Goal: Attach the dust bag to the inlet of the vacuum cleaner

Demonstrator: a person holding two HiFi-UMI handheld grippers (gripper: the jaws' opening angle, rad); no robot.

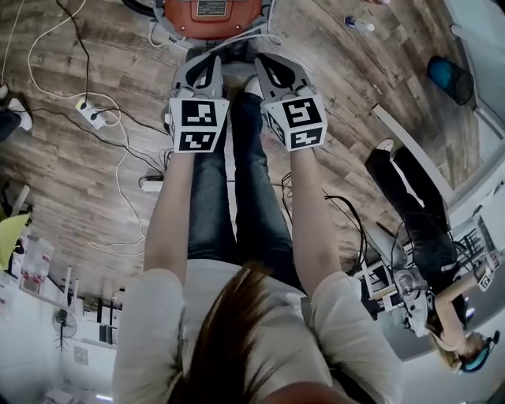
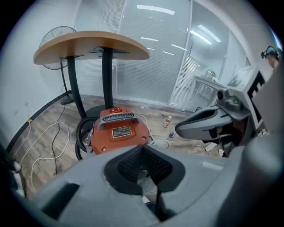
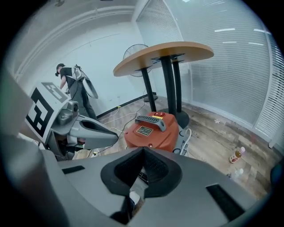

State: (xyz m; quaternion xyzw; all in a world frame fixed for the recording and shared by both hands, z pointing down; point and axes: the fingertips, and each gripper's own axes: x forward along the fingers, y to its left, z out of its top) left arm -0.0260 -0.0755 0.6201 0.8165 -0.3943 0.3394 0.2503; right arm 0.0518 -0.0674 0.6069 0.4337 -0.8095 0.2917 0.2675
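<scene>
The orange vacuum cleaner [image 1: 211, 14] stands on the wooden floor ahead of my feet. It has a grey handle [image 2: 116, 117] on top and a black hose [image 2: 81, 138] coiled at its left. Both grippers hang side by side in the air over my legs, pointing down towards the vacuum. My left gripper [image 1: 210, 58] is shut with nothing in it, its jaws meeting in the left gripper view [image 2: 142, 149]. My right gripper [image 1: 265, 60] is likewise shut and empty [image 3: 143, 150]. I cannot make out a dust bag in any view, nor the vacuum's inlet.
A round wooden table [image 2: 91, 46] on black legs and a standing fan [image 2: 57, 43] are behind the vacuum. Cables and a power strip [image 1: 93, 115] lie on the floor at left. Small bottles [image 3: 236, 155] stand to the right. Another person [image 1: 418, 237] stands nearby at right.
</scene>
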